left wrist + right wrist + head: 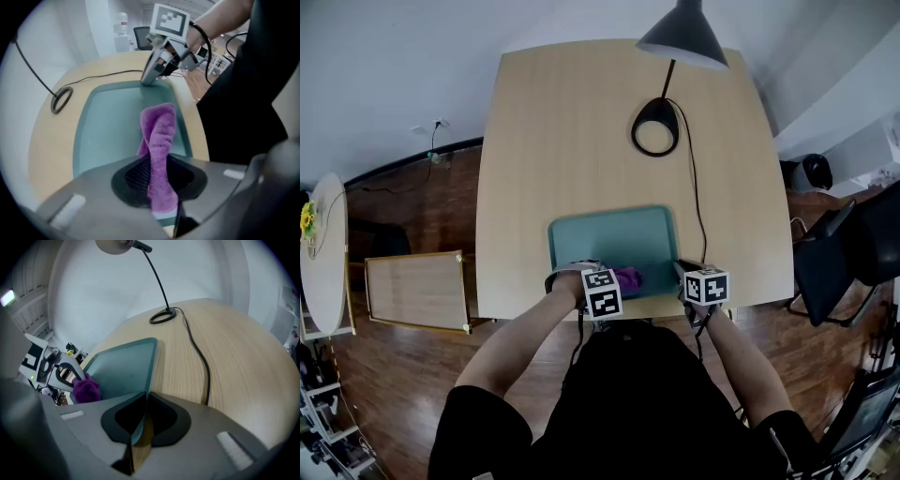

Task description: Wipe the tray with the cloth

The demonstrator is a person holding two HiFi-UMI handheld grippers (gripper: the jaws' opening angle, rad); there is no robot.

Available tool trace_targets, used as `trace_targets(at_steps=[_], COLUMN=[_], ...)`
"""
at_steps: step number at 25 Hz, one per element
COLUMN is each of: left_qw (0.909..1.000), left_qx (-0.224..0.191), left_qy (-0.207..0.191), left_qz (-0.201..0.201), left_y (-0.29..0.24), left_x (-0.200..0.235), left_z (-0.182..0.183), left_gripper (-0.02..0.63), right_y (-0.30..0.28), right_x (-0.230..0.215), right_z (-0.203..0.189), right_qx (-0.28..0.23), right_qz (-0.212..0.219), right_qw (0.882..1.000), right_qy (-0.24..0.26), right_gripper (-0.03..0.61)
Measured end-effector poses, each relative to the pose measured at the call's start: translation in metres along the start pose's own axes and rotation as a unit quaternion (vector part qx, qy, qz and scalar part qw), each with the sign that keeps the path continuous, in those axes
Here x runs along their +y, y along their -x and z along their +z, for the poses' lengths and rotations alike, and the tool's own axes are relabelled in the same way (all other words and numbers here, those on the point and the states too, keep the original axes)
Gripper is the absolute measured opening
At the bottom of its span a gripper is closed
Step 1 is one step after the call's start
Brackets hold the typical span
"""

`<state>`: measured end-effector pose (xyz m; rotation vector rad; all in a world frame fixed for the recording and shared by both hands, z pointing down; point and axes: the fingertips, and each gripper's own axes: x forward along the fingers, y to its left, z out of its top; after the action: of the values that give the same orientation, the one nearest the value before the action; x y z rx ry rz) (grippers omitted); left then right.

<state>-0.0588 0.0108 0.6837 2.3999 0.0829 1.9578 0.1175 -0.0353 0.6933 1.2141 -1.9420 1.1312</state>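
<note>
The teal tray (609, 234) lies on the wooden table (572, 112), at the edge nearest the person. The left gripper (161, 185) points steeply down over the tray's near edge, its jaws clenched on the purple cloth (158, 136). The cloth's free end drapes forward onto the tray floor, near the tray's near rim. The right gripper (142, 420) stands at the tray's near right corner, its jaws clamped on the tray rim. Beyond the tray's far rim stands the desk lamp (682, 33). Its cable (694, 187) runs past the tray's right side.
</note>
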Motion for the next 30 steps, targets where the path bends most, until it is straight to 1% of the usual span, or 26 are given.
trace_targets(at_steps=[5,7,10,12,14,17,18,22,26,30], left_qw=[0.998,0.9966,0.9946,0.9929,0.9915,0.9904,0.9903,0.9915,0.9917,0.9939], left_qx=[0.007,0.015,0.027,0.038,0.042,0.036,0.036,0.045,0.036,0.028], left_qy=[0.057,0.071,0.082,0.078,0.08,0.096,0.096,0.07,0.058,0.048], left_qz=[0.027,0.039,0.059,0.081,0.094,0.093,0.094,0.1,0.109,0.095], left_y=[0.008,0.012,0.016,0.019,0.021,0.022,0.021,0.02,0.017,0.014], left_x=[0.064,0.086,0.114,0.131,0.141,0.144,0.144,0.128,0.101,0.065], left_z=[-0.022,-0.031,-0.041,-0.047,-0.052,-0.053,-0.051,-0.05,-0.05,-0.05], left_gripper=[0.1,0.1,0.1,0.1,0.1,0.1,0.1,0.1,0.1,0.1], right_y=[0.001,0.001,0.001,0.002,0.002,0.002,0.002,0.003,0.002,0.001], right_x=[0.0,0.001,0.0,0.001,0.004,0.005,0.004,0.003,0.004,0.002], right_z=[-0.001,-0.001,-0.001,0.0,0.0,-0.001,-0.001,-0.001,-0.001,-0.001], right_qx=[-0.002,-0.002,0.0,0.0,-0.001,0.0,0.0,0.001,0.0,0.0], right_qz=[0.001,0.003,0.006,0.006,0.005,0.005,0.005,0.004,0.001,-0.002], right_qw=[1.0,1.0,1.0,1.0,1.0,1.0,1.0,1.0,1.0,1.0], right_qy=[-0.001,-0.002,-0.002,-0.002,-0.001,-0.001,-0.001,0.0,0.002,0.002], right_gripper=[0.026,0.026,0.026,0.026,0.026,0.026,0.026,0.026,0.026,0.026])
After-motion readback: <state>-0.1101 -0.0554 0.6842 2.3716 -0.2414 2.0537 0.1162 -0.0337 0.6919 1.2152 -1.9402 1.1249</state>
